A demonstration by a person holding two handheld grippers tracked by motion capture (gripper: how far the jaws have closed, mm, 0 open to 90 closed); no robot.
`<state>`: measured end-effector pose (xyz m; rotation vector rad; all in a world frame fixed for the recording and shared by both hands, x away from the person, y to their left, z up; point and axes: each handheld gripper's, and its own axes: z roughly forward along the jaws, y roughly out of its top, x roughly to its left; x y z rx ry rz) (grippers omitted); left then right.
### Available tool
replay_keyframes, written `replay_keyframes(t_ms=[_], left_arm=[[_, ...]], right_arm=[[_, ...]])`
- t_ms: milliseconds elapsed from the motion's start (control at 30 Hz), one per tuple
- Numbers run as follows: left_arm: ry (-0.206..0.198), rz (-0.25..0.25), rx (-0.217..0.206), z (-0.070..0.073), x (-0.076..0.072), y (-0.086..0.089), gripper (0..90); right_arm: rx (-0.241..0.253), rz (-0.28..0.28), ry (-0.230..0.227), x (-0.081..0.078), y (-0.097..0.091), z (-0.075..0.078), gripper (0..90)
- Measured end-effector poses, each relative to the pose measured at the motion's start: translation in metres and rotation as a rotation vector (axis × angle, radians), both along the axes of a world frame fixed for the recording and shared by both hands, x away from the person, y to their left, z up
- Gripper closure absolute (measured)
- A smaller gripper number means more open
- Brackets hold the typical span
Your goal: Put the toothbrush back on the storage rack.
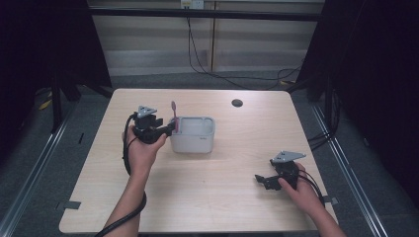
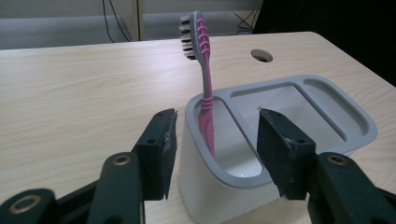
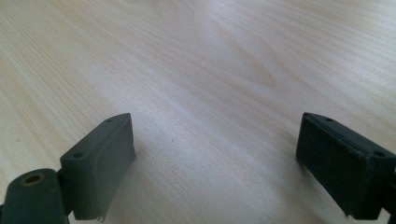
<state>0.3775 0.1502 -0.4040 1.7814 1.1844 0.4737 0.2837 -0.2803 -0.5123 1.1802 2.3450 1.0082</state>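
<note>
left gripper point(image 2: 212, 149): jaws apart, straddling near end of holder, gripping nothing
right gripper point(image 3: 215, 158): jaws wide apart, nothing between, low over bare table near right front
toothbrush point(image 2: 203, 79): pink, upright in holder's end slot, bristles up, clear of both jaws
holder point(image 2: 359, 126): grey-rimmed, on table point(image 1: 237, 197) left of centre

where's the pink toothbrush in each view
High view: toothbrush stands upright in the left end of the grey holder, left of centre.
Left gripper view: top centre, in the holder's near compartment beyond the open fingers.
Right gripper view: only table and fingers.
Shared landmark: round table hole.
</note>
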Motion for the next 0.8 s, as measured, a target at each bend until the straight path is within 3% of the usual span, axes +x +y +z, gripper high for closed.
replay_keyframes(t_ms=[167,500,633,700,800], left_arm=[[-0.016,0.001,-0.014,0.0,-0.001,0.006,42.2],[-0.02,0.01,-0.019,-0.003,-0.004,0.017,41.7],[-0.032,0.003,-0.025,-0.003,-0.006,0.019,40.7],[-0.06,-0.009,-0.021,-0.003,-0.006,0.022,39.6],[-0.035,0.002,-0.019,-0.003,-0.006,0.024,39.2]], right_arm=[[0.0,0.0,0.0,0.0,0.0,0.0,10.9],[0.0,-0.001,0.001,0.0,0.0,0.0,10.9],[0.0,0.001,0.0,0.0,0.0,0.0,10.9],[0.0,0.0,0.001,0.0,0.0,0.0,10.9],[0.001,-0.001,0.001,0.0,0.0,0.0,10.9]])
